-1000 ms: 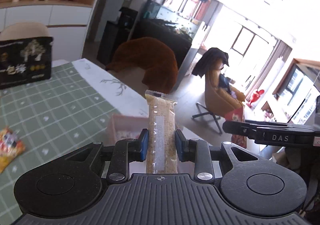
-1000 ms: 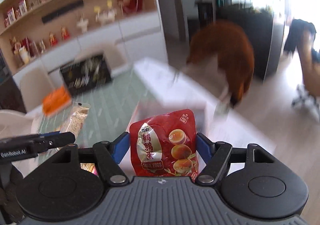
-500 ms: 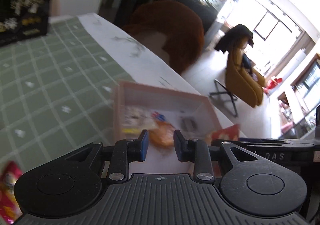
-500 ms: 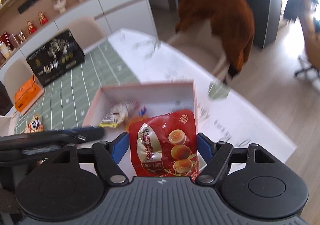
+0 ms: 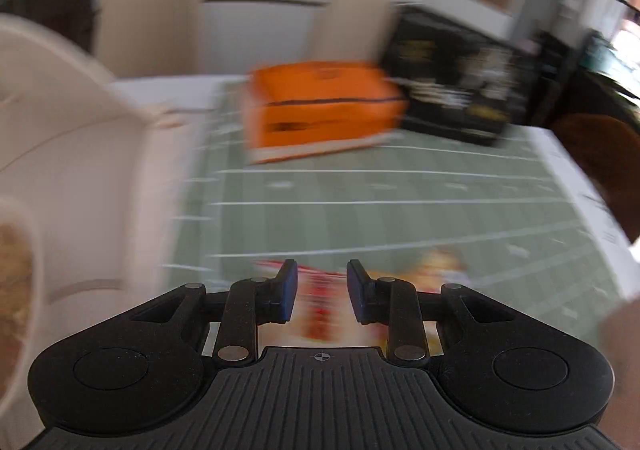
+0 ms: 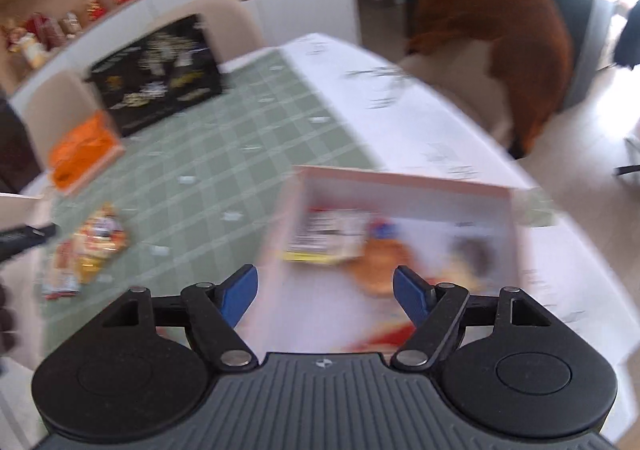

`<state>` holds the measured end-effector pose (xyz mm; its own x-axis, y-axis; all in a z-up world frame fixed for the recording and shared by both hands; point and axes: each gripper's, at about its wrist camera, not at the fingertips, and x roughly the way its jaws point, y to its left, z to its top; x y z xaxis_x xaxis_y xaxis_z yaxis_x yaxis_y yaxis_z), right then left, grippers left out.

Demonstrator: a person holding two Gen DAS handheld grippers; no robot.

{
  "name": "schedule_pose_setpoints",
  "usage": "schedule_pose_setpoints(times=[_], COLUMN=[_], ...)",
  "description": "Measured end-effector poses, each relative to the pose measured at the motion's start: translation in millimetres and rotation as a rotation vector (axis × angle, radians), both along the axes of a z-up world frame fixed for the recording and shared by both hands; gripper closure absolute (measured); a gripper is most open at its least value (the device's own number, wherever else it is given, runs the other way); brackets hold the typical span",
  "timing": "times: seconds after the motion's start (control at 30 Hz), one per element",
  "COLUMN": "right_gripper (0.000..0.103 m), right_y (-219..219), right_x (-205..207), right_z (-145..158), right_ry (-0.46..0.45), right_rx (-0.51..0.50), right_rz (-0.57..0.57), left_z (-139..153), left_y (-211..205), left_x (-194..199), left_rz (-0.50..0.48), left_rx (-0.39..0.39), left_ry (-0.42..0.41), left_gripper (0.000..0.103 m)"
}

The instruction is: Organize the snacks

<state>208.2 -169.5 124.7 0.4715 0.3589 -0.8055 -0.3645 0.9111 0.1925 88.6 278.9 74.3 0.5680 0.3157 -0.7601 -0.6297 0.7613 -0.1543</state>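
Observation:
In the left wrist view my left gripper [image 5: 322, 290] hangs over blurred red and yellow snack packets [image 5: 320, 306] on the green checked tablecloth [image 5: 400, 217]. Its jaws stand a narrow gap apart with nothing between them. In the right wrist view my right gripper [image 6: 324, 292] is wide open and empty above the pink box [image 6: 400, 177]. A red packet [image 6: 388, 334] lies blurred in the box just under the right finger. A white and yellow packet [image 6: 328, 234] and an orange snack [image 6: 380, 262] also lie inside.
An orange box [image 5: 320, 109] and a black box [image 5: 452, 89] stand at the table's far end. Cream chairs [image 5: 144, 21] line that end, and a brown-draped chair [image 6: 500, 41] stands at the right. Loose packets [image 6: 96, 242] lie left of the pink box.
My left gripper let go of the long cracker bar at the pink box, then swung left to the loose packets. My right gripper dropped the red egg packet into the box and widened.

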Motion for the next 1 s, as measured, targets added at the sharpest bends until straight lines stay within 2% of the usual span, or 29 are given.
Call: schedule_pose_setpoints(times=[0.07,0.13,0.23,0.33,0.43,0.57,0.63,0.7,0.77,0.83,0.87,1.0], right_gripper=[0.027,0.027,0.022,0.022,0.022,0.022,0.021,0.012,0.013,0.027,0.039,0.045], right_y=[31,70,134,201,256,309,321,327,331,332,328,292], right_x=[-2,-2,6,15,17,22,29,29,24,17,12,2], right_z=[4,9,13,-5,-33,-65,-78,-85,-85,-81,-78,-68], right_ry=[0.049,0.099,0.21,0.317,0.322,0.273,0.285,0.294,0.273,0.243,0.228,0.249], right_rx=[0.042,0.075,0.131,0.182,0.105,-0.014,-0.044,-0.032,-0.072,-0.117,-0.128,-0.095], right_rz=[0.043,0.073,0.091,0.072,0.027,-0.032,-0.061,-0.068,-0.039,0.014,0.045,0.088], left_z=[-13,-26,-29,-31,-32,-34,-36,-36,-37,-37,-37,-37], left_y=[14,19,0,-18,-32,-29,-23,-18,-15,-13,-13,-12], left_x=[1,6,0,-12,-33,-47,-47,-46,-45,-43,-42,-32], left_rz=[0.011,-0.025,-0.126,-0.186,-0.208,-0.214,-0.215,-0.211,-0.199,-0.191,-0.187,-0.188], left_rx=[-0.018,-0.044,-0.043,-0.021,-0.031,-0.082,-0.11,-0.13,-0.146,-0.151,-0.149,-0.125], left_ry=[0.008,0.025,0.023,0.018,0.0,-0.037,-0.043,-0.046,-0.05,-0.051,-0.05,-0.043], left_gripper=[0.072,0.072,0.072,0.072,0.072,0.069,0.067,0.067,0.067,0.066,0.065,0.065])
